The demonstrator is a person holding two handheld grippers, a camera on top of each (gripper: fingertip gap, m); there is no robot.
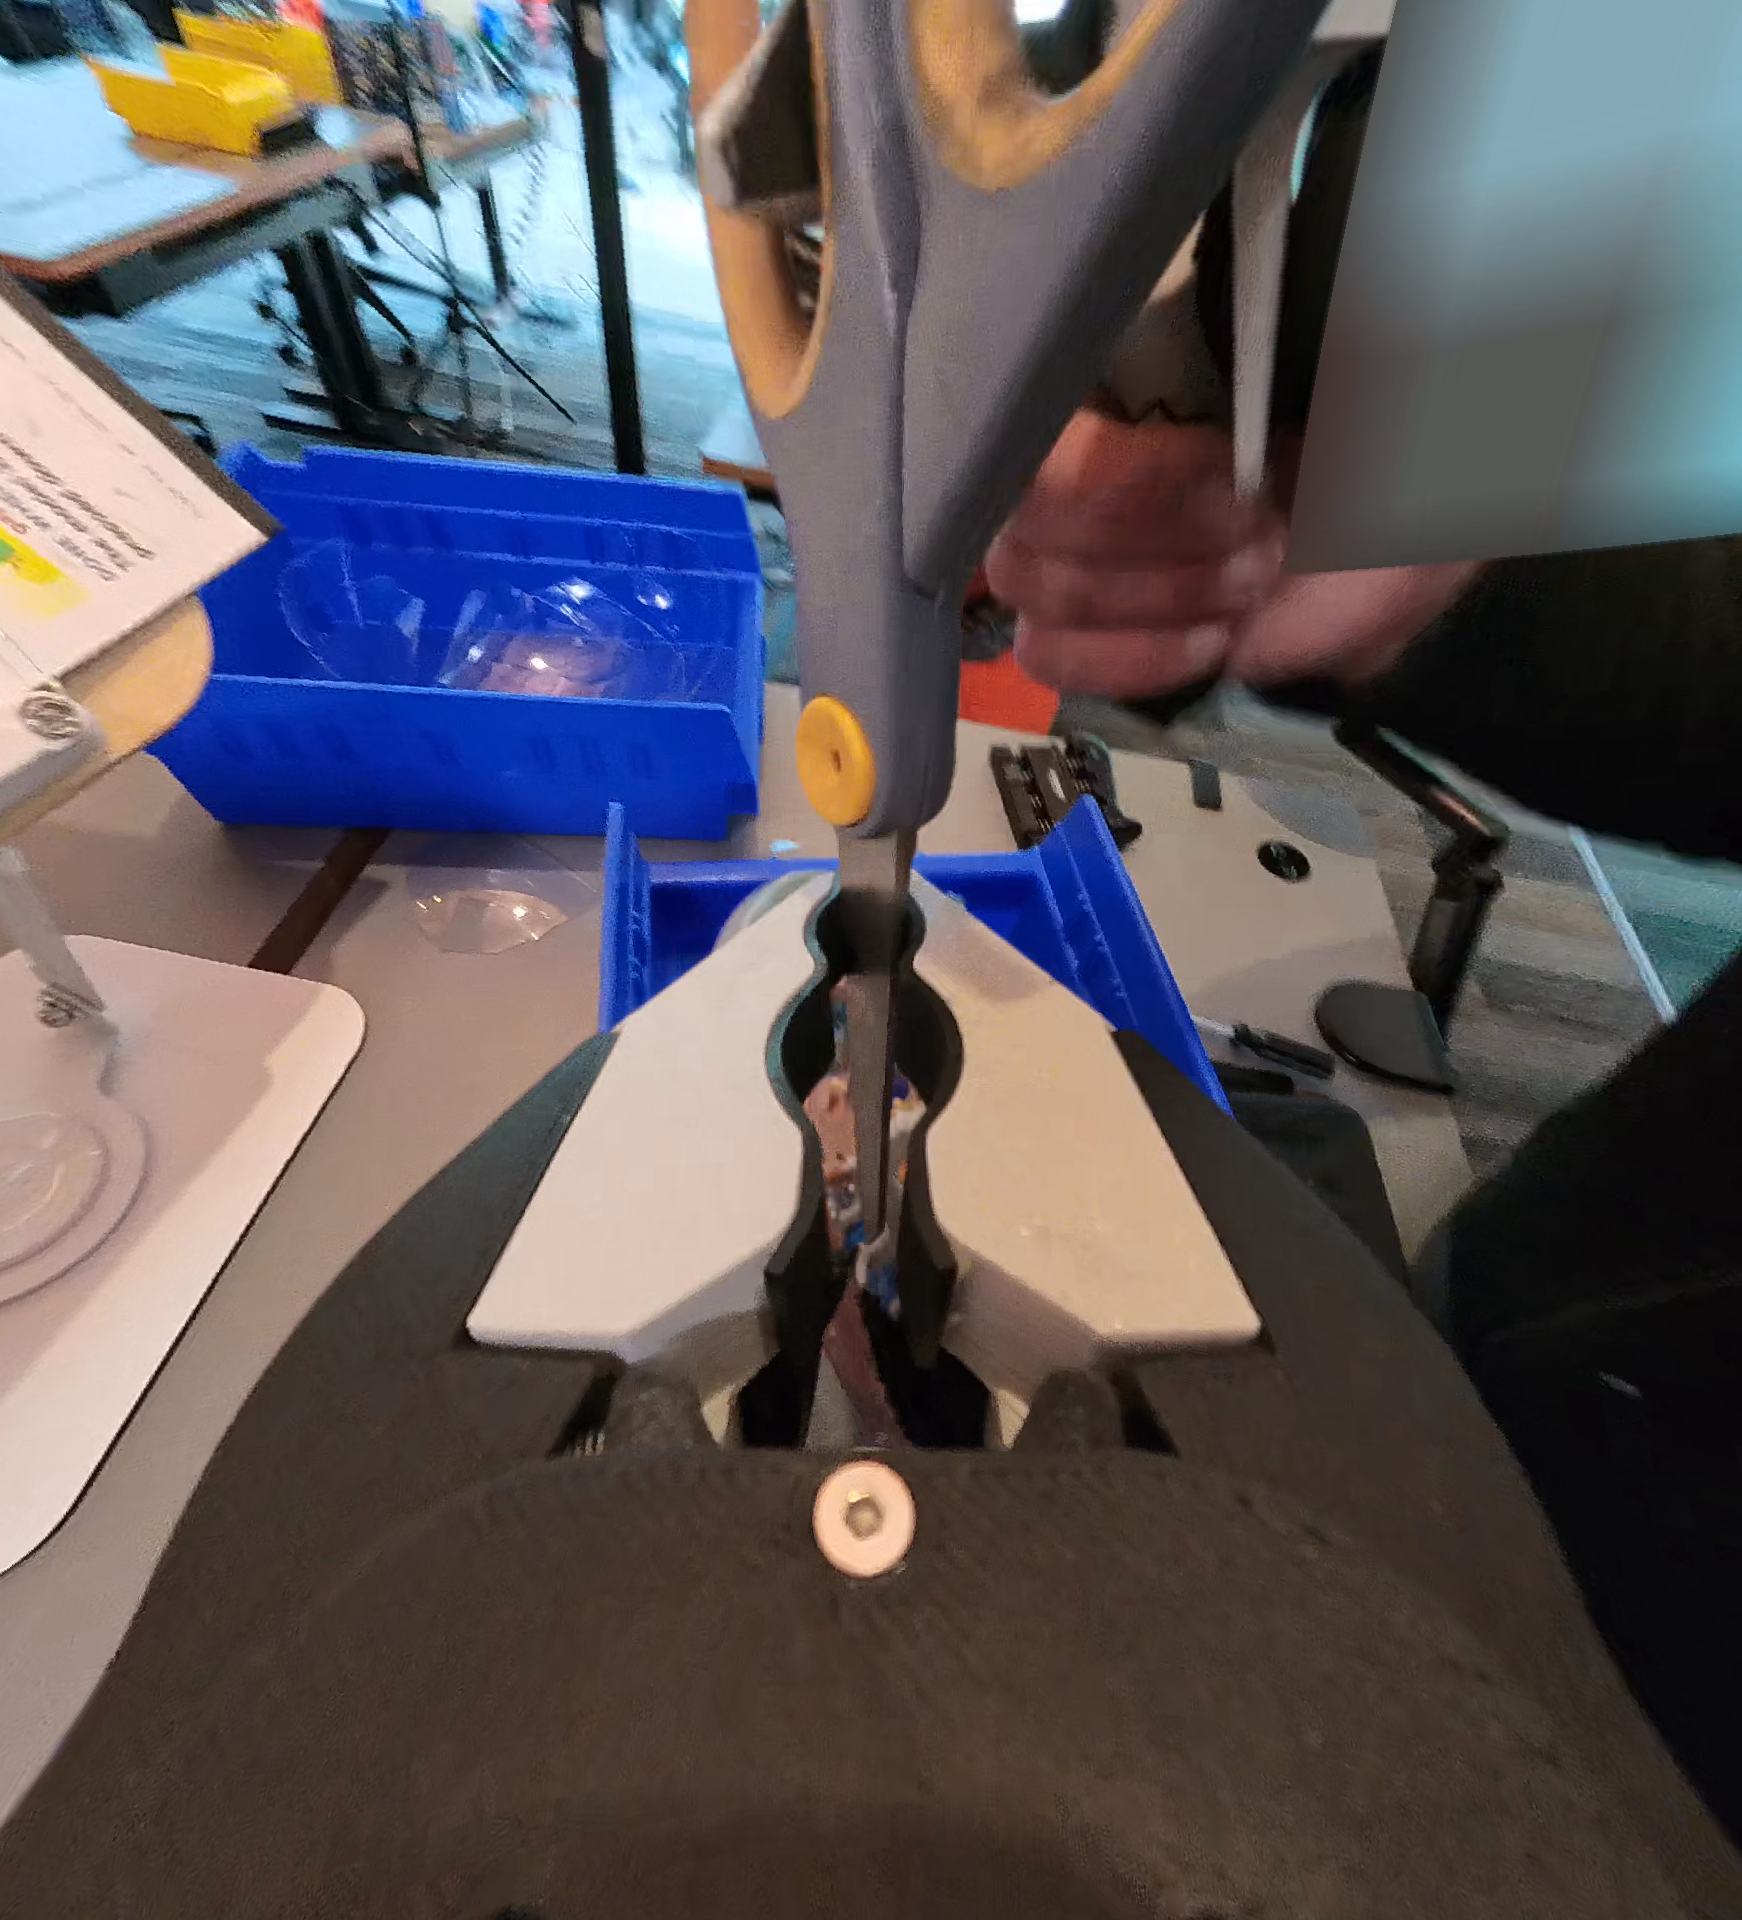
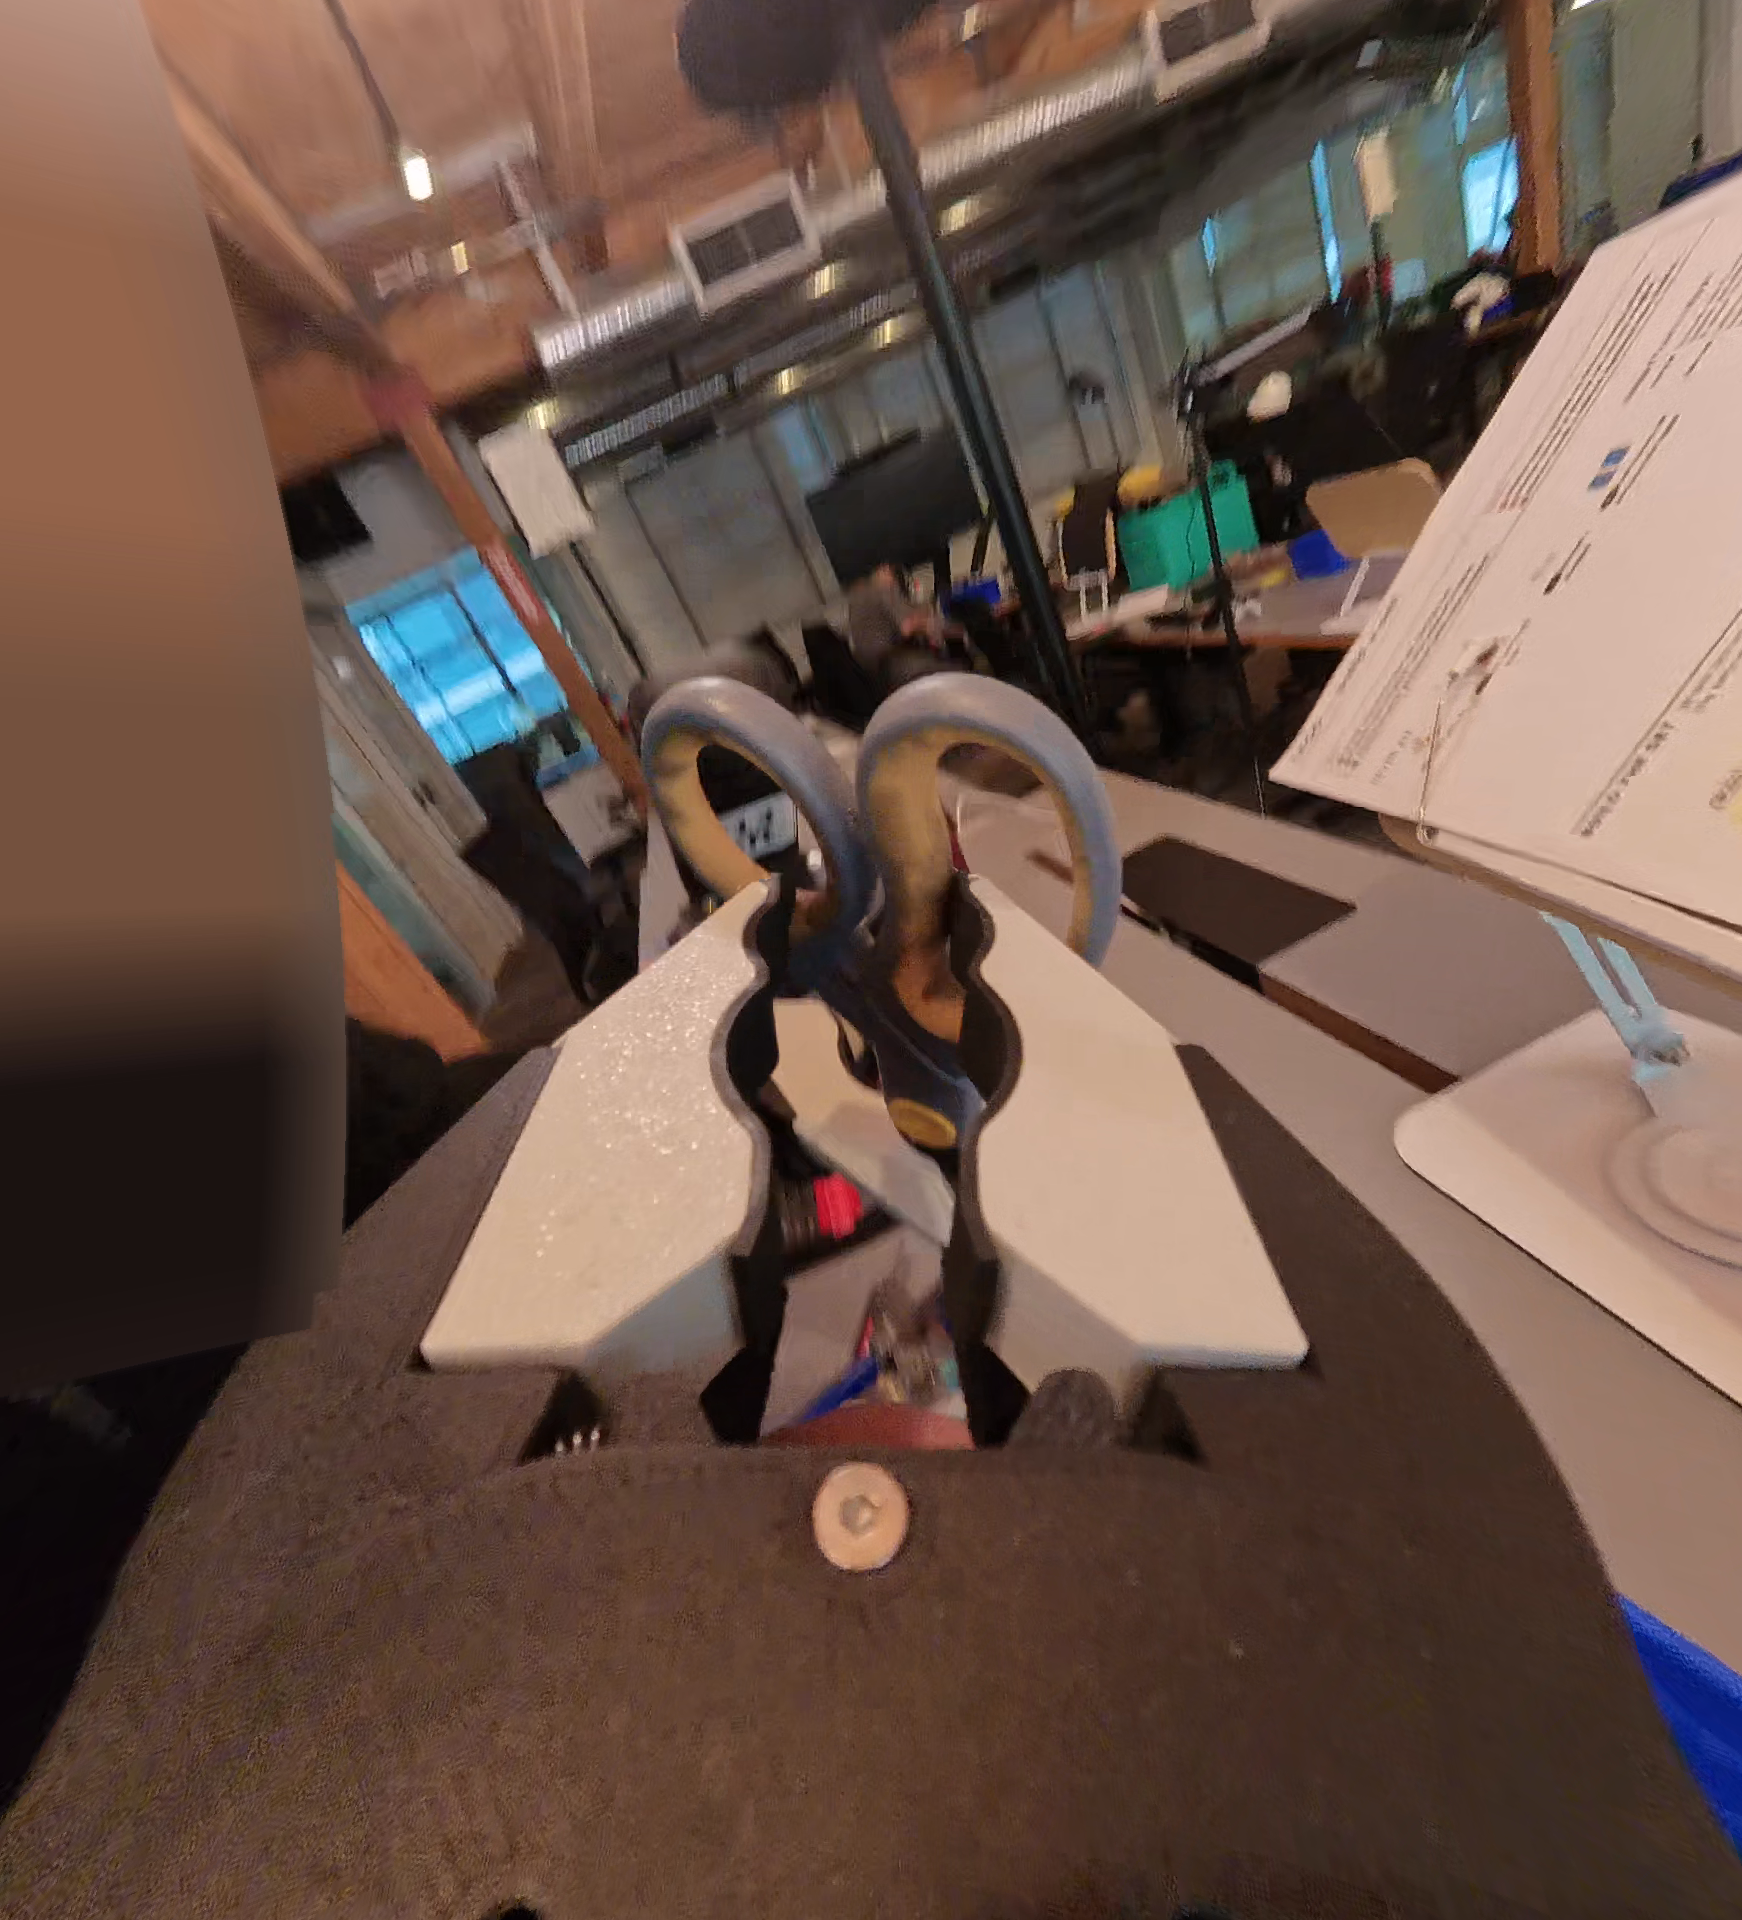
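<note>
Clamping: left tongs [image 1: 867, 1049] closed on scissors [image 1: 872, 582] blades | right tongs [image 2: 872, 997] closed on scissors' handle shank, loops beyond tips | scissors aloft between both | blue bin [image 1: 1095, 914] under left tongs, on table [image 1: 493, 1029] | progress unclear.

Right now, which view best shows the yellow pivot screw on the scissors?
The left wrist view: the yellow pivot screw faces the camera unobstructed, just beyond the left gripper, shut on the blades. In the right wrist view the screw sits half hidden between the right gripper fingers, near the handles.
</note>
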